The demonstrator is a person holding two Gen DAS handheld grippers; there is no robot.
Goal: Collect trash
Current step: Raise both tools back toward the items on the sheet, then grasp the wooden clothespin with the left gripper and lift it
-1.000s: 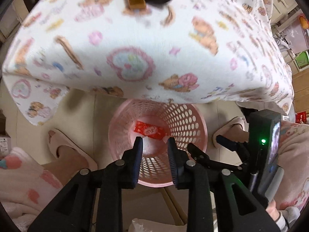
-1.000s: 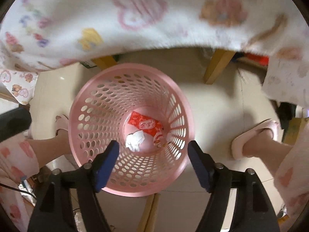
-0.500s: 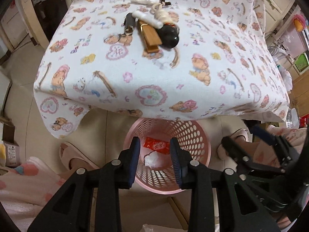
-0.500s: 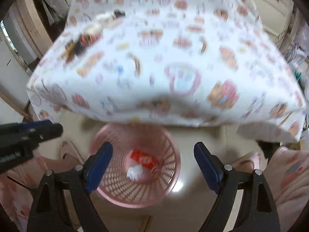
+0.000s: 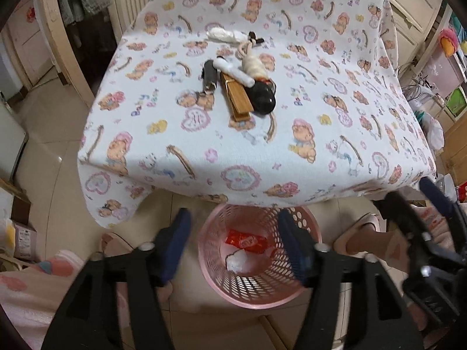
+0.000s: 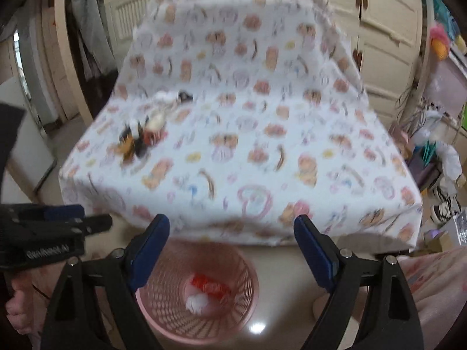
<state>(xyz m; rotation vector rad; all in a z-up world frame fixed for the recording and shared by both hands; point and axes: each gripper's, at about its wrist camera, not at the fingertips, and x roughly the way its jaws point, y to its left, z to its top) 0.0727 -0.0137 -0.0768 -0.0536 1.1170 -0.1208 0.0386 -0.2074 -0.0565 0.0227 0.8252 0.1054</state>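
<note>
The left tongs (image 5: 233,245) hang with blue-padded fingers spread wide, nothing between them. The right tongs (image 6: 233,248) gape equally wide and hold nothing, just beside them.

A counter (image 5: 181,134) draped in a white cloth printed with bears and hearts fills the view. Pale cabinet doors (image 6: 385,8) stand behind it. The tiled floor (image 5: 43,157) is glossy. A dark coat (image 6: 87,67) hangs at the left beside a doorframe.
</note>
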